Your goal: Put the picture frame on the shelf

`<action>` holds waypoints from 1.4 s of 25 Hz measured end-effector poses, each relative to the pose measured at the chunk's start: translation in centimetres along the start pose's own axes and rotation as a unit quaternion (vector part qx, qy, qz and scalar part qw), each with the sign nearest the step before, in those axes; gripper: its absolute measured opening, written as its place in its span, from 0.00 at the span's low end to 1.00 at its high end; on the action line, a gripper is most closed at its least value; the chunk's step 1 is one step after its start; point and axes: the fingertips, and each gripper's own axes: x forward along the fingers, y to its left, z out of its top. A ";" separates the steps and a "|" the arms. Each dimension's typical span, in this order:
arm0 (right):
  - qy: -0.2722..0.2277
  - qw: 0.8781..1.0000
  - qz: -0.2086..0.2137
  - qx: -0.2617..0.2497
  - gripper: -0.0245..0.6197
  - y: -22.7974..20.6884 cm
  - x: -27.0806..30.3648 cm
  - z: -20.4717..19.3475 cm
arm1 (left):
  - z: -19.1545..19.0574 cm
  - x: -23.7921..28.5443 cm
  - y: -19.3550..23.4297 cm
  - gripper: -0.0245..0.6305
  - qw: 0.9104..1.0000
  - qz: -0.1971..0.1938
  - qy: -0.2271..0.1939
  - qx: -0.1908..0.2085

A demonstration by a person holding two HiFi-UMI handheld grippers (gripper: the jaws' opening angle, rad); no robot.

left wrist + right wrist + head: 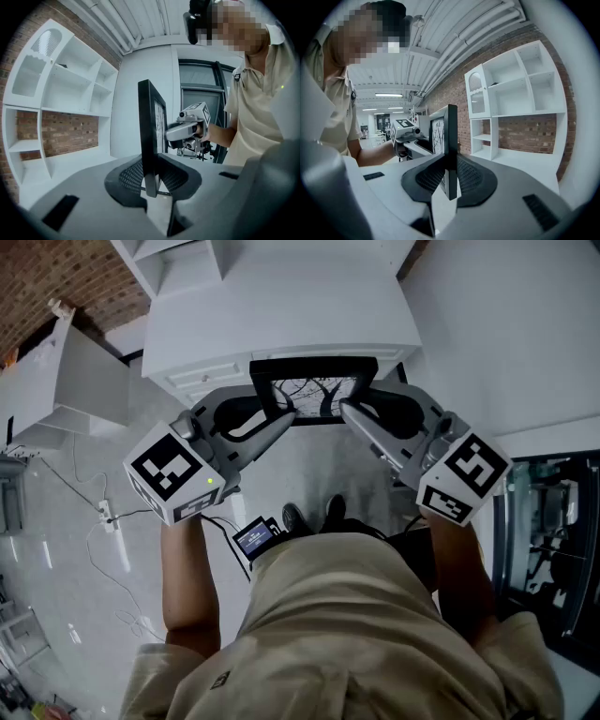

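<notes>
The shelf (281, 320) stands straight ahead of both your grippers, just beyond the frame (314, 390). The frame is held between them with its face toward you and its long side seemingly running across from one to the other, so neither gripper is nearer. Your left gripper (284, 412) is closed partway down onto the frame's left edge and your right gripper (349, 410) likewise onto its right edge, each pinching only the thin black border.

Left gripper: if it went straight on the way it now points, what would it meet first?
The picture frame: the left gripper clamps its edge. Beyond it, roughly in line, is the right gripper; depth is unclear.
</notes>
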 end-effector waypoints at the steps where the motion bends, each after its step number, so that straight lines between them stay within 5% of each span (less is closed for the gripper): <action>1: 0.003 1.000 0.004 0.002 0.15 0.3 0.0 -0.1 | -0.1 -0.2 -0.2 0.16 1.000 0.003 0.000 -0.005; 19: 0.015 1.000 0.002 0.019 0.15 0.6 0.2 -1.0 | -1.4 -0.3 -0.4 0.16 0.999 -0.004 -0.005 -0.035; 26: 0.000 0.997 -0.046 0.056 0.15 15.6 -1.3 -1.9 | -3.8 -11.1 -10.2 0.16 0.997 -0.055 0.027 -0.036; 35: -0.010 0.998 -0.005 0.063 0.15 5.7 -2.6 -1.5 | -1.4 -3.1 -5.7 0.16 0.998 -0.019 0.047 -0.048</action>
